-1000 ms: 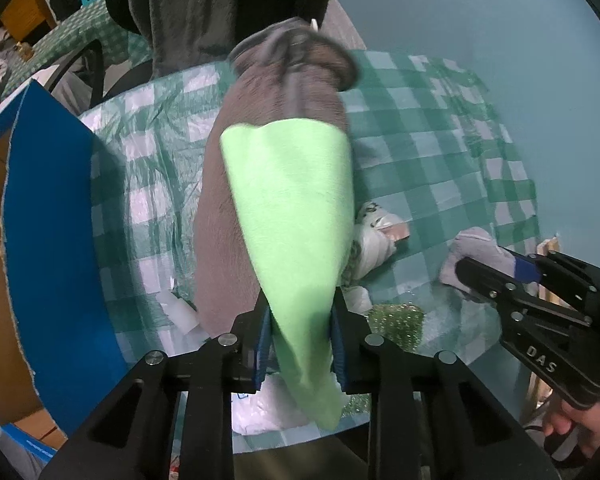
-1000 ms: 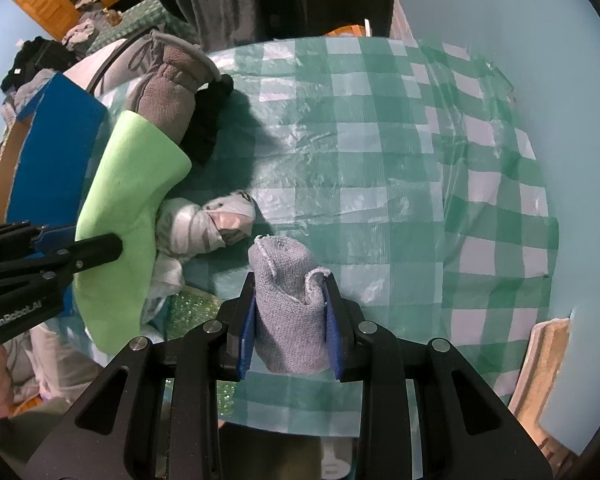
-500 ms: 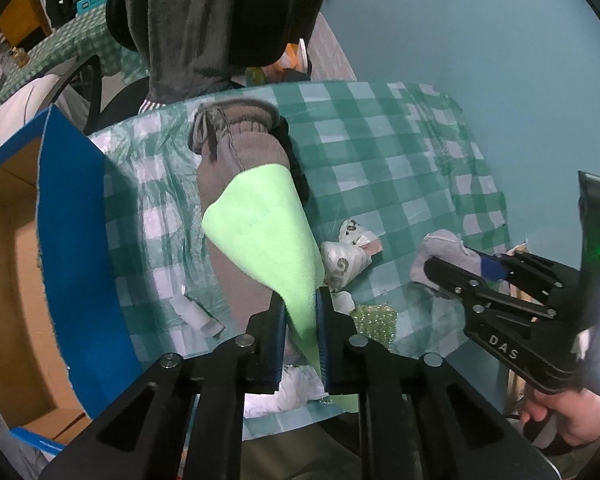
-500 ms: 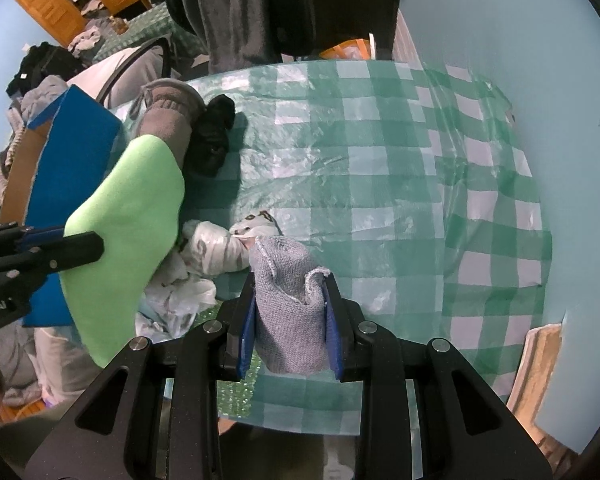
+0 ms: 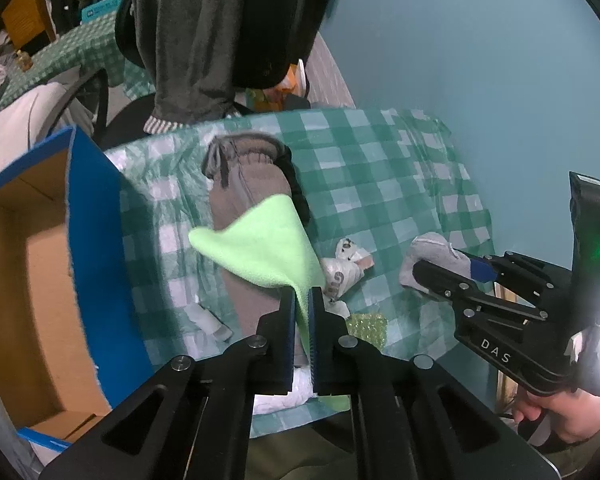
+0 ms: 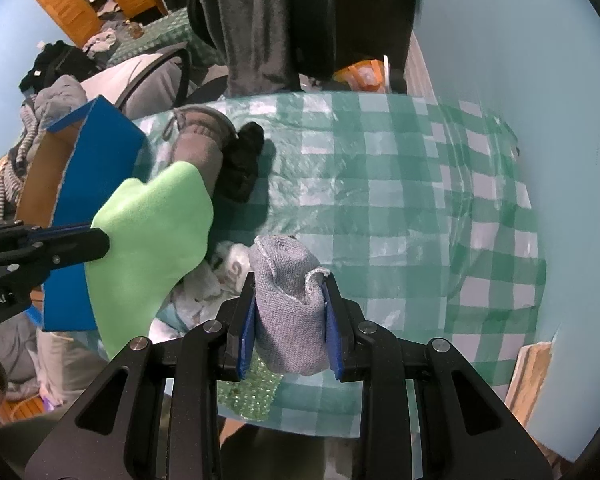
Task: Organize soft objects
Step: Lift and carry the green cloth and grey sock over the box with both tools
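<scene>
both claws have risen since the earlier frame. left claw (image 5: 301, 312) clenched on green cloth (image 5: 260, 248), hanging clear of desk (image 5: 380, 184). right claw (image 6: 290, 320) grasping grey knit (image 6: 292, 304). swing wide over box (image 5: 28, 264) at frame left; release when inside.

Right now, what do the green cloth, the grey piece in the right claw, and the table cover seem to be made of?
Green cloth: looks like soft fleece or microfibre, matte and fuzzy, draping limply. Grey piece: knitted fabric, with visible loops and a stitched pale edge. Table cover: likely thin plastic sheeting printed in green check, since it is glossy and crinkled.
</scene>
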`<state>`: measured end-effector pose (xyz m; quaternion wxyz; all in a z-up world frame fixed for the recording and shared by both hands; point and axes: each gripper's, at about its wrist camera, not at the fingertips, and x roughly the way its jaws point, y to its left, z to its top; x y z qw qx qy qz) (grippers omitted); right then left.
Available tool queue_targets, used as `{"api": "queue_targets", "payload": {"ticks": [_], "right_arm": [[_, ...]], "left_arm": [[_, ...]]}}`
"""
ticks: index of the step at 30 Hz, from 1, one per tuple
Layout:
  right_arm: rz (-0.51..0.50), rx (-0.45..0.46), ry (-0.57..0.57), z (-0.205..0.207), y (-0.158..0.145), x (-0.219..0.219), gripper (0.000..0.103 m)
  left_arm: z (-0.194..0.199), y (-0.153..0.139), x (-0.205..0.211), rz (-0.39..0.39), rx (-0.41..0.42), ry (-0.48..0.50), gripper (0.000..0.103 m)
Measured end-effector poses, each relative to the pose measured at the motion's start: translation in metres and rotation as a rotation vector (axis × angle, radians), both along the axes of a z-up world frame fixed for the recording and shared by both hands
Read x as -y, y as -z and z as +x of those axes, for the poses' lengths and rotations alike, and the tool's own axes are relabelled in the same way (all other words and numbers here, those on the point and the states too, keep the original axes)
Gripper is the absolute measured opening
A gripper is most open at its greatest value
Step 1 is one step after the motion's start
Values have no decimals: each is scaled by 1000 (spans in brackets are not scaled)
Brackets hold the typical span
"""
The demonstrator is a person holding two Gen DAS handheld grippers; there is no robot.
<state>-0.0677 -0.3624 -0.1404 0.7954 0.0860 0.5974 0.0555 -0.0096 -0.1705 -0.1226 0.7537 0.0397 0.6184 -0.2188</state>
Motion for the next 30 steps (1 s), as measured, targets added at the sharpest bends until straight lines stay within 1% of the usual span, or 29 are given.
{"api": "queue_targets", "payload": {"ticks": [11, 19, 30], "right_arm": [[-10, 59, -49, 10, -26, -16, 28], [0, 92, -70, 22, -48, -30, 28], [16, 139, -144, 38, -69, -70, 28]], "left_arm": [[4, -36, -20, -11, 74, -20, 4], [5, -53, -42, 6, 124, -52, 4], [5, -75, -79, 15, 193, -101, 4]]}}
